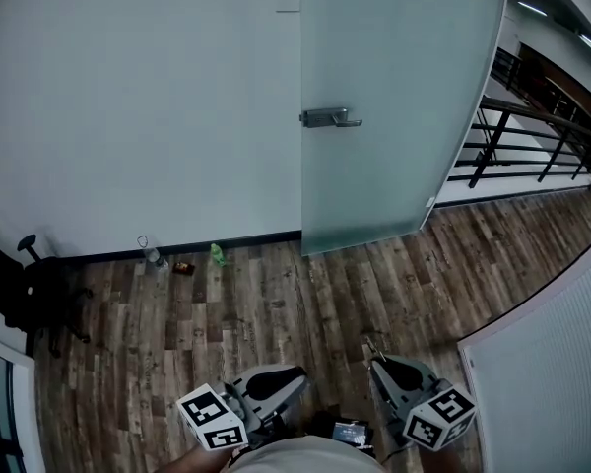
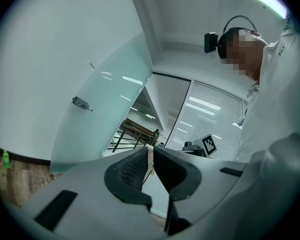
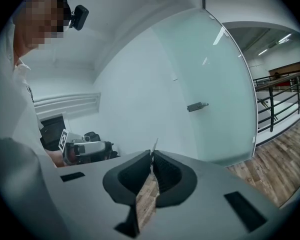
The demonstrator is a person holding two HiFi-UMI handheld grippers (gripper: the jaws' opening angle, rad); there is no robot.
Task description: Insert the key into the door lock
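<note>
The right gripper (image 3: 152,156) was clamped tight on the key (image 3: 154,144), a thin metal sliver poking up just past the pinched jaw tips. The left gripper (image 2: 151,152) was clenched too, jaws pressed together with only a hairline slit between them and nothing visible in it. Both were held low over the wooden floor (image 1: 276,304), close to the person's body. Ahead stood the frosted glass door (image 1: 404,185), its metal handle (image 1: 330,118) at the left edge, well apart from both grippers. A small green bottle (image 1: 217,254) lay by the wall, and a black railing (image 1: 532,146) ran off to the right.
</note>
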